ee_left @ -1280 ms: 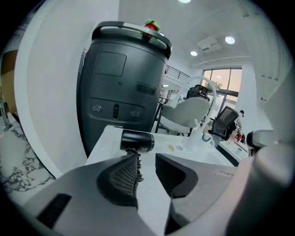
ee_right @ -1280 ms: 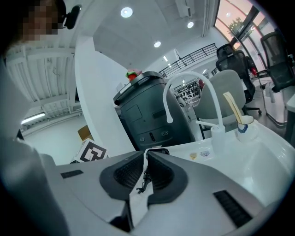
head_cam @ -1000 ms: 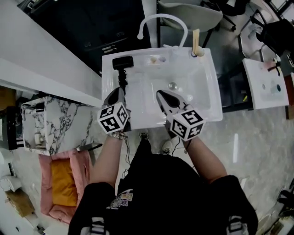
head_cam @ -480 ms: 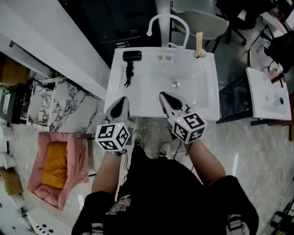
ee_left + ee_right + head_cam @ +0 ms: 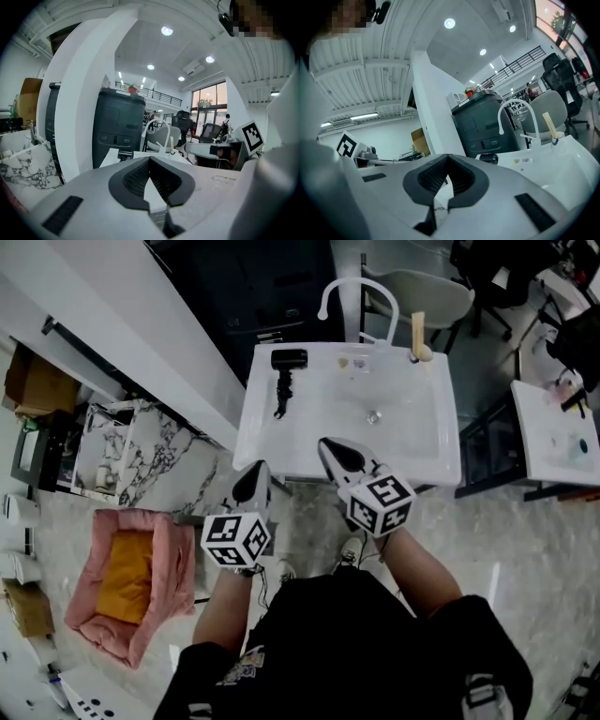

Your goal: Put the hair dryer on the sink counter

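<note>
A: Where is the hair dryer from the 2 grippers?

B: Ahead of both, well apart. It lies on the sink counter at its far left corner. That is beyond the left gripper and a little to its right, and forward and to the left of the right gripper. Its dark tail, handle and cord, points back toward the tips. I cannot tell where 1 ends and the other starts.

A: And the jaws?

B: Both pairs are pressed together with nothing between them. Each gripper view shows the ribbed pads meeting. The left sits at the counter's near edge, and the right's tips reach just over it.

A: So the job looks done?

B: I judge so: the dryer rests on the counter and no jaw is on it.

A: If it needed lifting again?

B: It looks like a hard, smooth plastic shell, likely light but heavier toward the barrel, so it may slip or swing in a pinch. I would take the handle close under the barrel, across its narrow sides. The cord is limp and will drag, so it could snag on the basin's edge.
</note>
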A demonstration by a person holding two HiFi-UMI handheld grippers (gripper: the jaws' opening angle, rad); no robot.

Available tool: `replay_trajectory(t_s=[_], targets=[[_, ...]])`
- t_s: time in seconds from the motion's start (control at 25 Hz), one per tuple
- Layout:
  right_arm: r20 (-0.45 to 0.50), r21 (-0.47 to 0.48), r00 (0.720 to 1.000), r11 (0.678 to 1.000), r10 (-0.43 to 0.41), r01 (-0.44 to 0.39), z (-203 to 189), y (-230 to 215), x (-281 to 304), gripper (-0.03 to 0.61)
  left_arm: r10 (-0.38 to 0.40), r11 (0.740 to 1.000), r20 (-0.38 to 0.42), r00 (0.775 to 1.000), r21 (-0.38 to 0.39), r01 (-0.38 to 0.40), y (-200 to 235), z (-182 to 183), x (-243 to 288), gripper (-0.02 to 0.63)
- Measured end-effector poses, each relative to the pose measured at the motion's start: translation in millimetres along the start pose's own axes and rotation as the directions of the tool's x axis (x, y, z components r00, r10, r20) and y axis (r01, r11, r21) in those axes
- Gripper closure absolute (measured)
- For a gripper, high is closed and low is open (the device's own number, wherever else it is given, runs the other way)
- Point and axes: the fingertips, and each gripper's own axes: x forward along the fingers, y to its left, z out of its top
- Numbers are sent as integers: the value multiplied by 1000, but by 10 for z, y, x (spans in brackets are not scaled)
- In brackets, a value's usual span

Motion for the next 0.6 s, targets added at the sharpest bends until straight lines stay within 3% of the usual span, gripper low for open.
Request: replay_trajectory(t_s=[0.32, 0.6], targets=[[0, 23, 995, 995, -102, 102, -266, 420, 58, 581, -102, 995, 11, 995, 19, 102, 233, -30, -321, 611], [11, 8, 976, 976, -215, 215, -525, 1012, 35, 581, -213, 977, 13, 977, 16, 213, 537, -113, -748, 611]])
